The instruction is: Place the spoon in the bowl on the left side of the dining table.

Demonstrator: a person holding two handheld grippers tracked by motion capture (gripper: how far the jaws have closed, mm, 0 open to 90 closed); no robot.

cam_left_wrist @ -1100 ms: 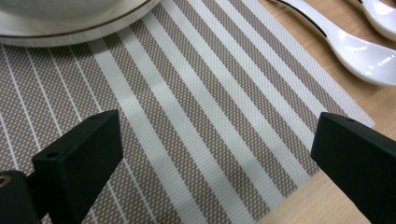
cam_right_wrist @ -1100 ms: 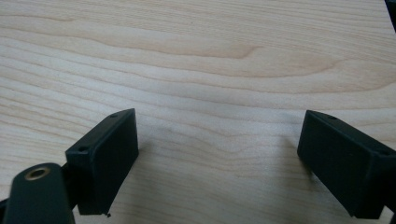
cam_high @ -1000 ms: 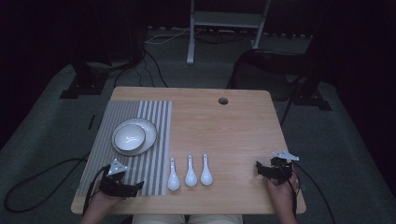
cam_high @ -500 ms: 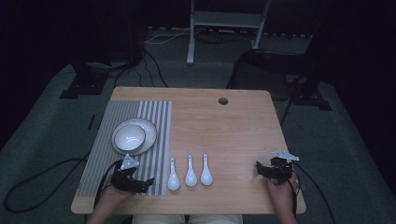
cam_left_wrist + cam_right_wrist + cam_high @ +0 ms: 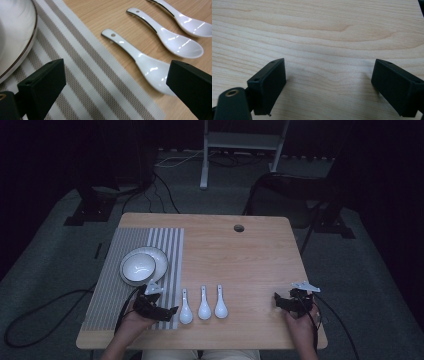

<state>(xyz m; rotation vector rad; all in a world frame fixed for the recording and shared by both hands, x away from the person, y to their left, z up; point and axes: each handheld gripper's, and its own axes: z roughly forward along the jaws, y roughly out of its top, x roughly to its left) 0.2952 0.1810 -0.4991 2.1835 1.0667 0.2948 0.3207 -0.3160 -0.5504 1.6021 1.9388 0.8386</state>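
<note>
Lying nearest the left gripper [image 5: 172,310], the leftmost spoon [image 5: 185,308] was the thing in hand: a white ceramic soup spoon on the bare wood, just beside the right edge of the striped placemat [image 5: 107,285], its bowl toward the person and its holed handle pointing away. In the left gripper view that spoon [image 5: 140,58] ran across the gap between the two black jaws, which stood wide apart and held nothing; the right-hand jaw overlapped the spoon's bowl in the picture, though whether it touched could not be told.

Over the last second the left gripper had travelled from the near left part of the placemat rightward to its right edge, ending just beside the spoon. That shift read as an approach: the spoon was not yet gripped, and the next step would probably be a small advance and a closing of the jaws on the handle or the neck. Glazed ceramic is slippery, so a pinch on the rounded bowl might skid.

Two more spoons, the middle spoon [image 5: 203,307] and the right spoon [image 5: 220,306], lay parallel to it and close by. Behind the gripper on the placemat sat a white bowl [image 5: 139,266] resting on a plate [image 5: 161,260], a likely place for the spoon to go. The right gripper [image 5: 276,300] had stayed put near the table's [image 5: 240,250] right edge, its jaws spread wide over bare wood.
</note>
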